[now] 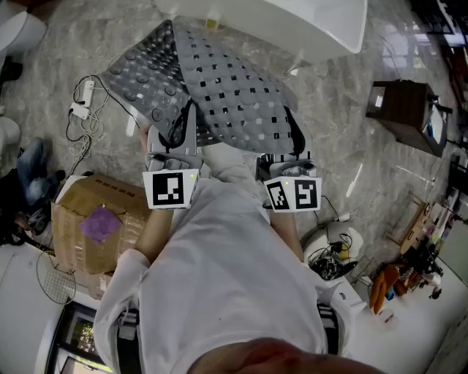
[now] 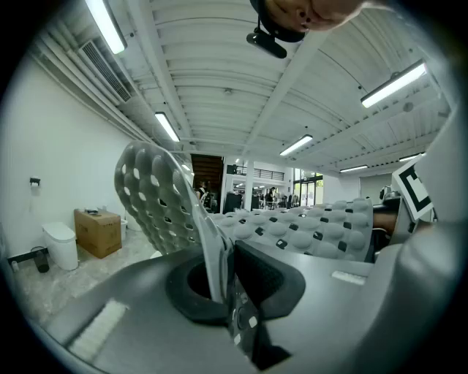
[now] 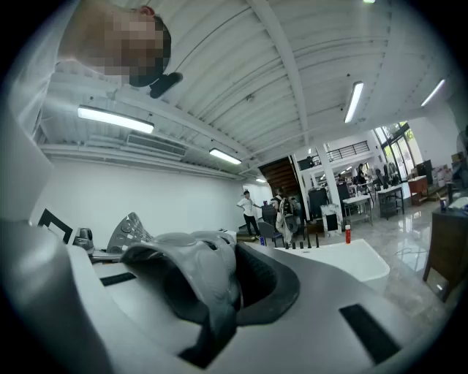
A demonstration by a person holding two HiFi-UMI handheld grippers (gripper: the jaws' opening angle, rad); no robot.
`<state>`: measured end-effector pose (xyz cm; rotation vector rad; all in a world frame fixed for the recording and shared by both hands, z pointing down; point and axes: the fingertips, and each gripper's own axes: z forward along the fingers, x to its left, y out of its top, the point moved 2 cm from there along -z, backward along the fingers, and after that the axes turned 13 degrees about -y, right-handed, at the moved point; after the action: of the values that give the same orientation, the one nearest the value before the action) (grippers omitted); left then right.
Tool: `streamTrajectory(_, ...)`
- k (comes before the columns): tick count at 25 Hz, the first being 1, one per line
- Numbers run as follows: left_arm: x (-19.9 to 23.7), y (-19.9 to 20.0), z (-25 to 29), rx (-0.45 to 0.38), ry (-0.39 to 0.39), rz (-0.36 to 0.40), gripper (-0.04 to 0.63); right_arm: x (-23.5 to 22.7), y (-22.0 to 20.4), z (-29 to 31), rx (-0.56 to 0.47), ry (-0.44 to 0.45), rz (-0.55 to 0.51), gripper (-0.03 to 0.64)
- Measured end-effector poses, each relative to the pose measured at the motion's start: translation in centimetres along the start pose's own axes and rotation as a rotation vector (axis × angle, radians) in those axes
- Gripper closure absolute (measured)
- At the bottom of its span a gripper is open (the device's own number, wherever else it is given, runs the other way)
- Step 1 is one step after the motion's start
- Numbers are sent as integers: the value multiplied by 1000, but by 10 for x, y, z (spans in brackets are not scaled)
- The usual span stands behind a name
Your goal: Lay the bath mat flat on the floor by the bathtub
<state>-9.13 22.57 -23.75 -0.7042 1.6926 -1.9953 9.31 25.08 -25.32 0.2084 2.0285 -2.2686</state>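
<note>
i hold the grey bath mat (image 1: 232, 95) by its near edge, and it stretches away from me toward the white bathtub (image 1: 307, 22). my left gripper (image 2: 218, 274) has its jaws pinched almost together on a thin fold of the mat. my right gripper (image 3: 218, 296) has its jaws clamped on a bunched fold. the mat's corner left of the bathtub curls over, suction cups showing.

White short-sleeved shirt (image 1: 219, 285); grey left tongs (image 1: 180, 131) and right tongs (image 1: 292, 142) each bear a black-and-white marker cube (image 1: 170, 188)
</note>
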Motion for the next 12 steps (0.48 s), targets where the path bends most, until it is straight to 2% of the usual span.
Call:
streamTrajectory(4,-18,15,-24,-28,7,33,577,3,24,-23,-81,9,-73,600)
streamTrajectory(7,-16,31,-37,-36,15,95,575,-12,34,-28,-81,3,-27,598)
streamTrajectory(12,10,35,-70,-11,87,162,574,-38,47,-33,-90,-24,26,598)
